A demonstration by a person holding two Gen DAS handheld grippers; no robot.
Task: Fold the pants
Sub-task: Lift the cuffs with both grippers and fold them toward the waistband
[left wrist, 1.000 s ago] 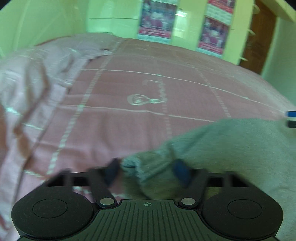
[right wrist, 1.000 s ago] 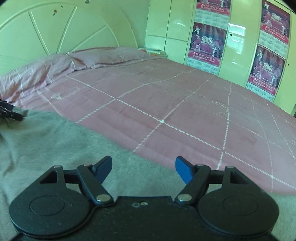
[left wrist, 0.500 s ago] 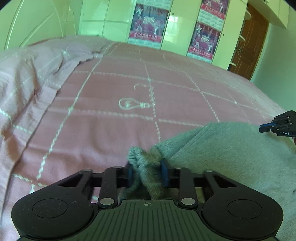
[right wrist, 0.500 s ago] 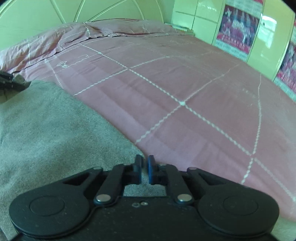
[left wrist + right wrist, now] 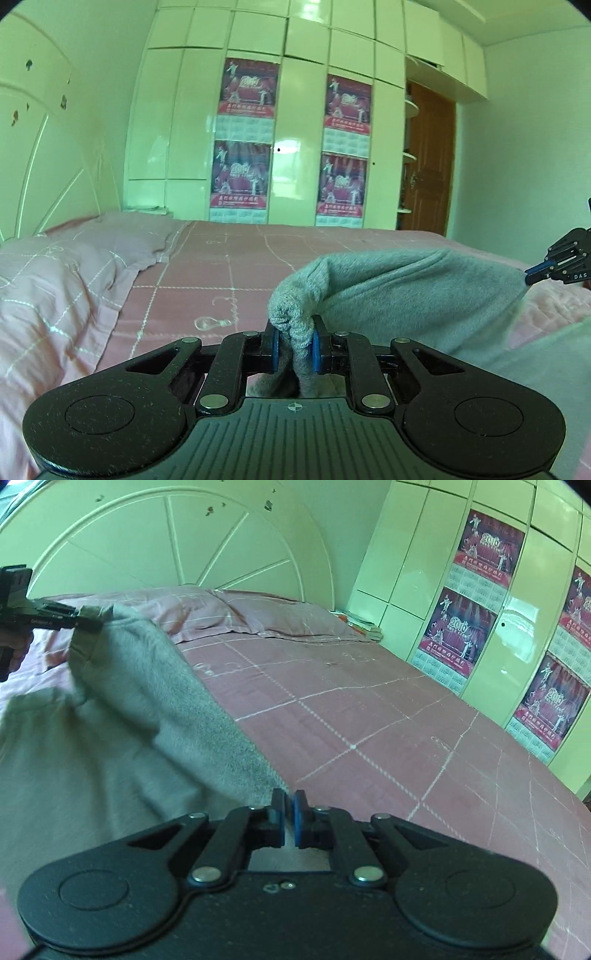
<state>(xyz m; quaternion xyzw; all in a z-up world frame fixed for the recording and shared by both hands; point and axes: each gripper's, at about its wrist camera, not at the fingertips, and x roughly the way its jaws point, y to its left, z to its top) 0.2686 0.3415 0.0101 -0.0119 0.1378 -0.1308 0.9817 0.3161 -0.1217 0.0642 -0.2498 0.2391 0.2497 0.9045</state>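
Bedroom: pink grid-stitched bedspread (image 5: 229, 258) on a bed, pillows (image 5: 66, 266) at left, wardrobe doors with calendar posters (image 5: 243, 140) behind. Left gripper (image 5: 294, 345), jaws clamped on a bunched grey hem of the pants (image 5: 406, 295), holds it above the bedspread. Right gripper (image 5: 289, 818), jaws together on the fabric's opposite edge; the pinched cloth is barely visible. The lower pants are blurred and cut off.

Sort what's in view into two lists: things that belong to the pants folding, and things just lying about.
Job:
grey pants
left gripper, shut on a bunched edge of them
right gripper, shut on another edge
pink bedspread as the work surface

Lying about:
pillows
wardrobe posters
wooden door
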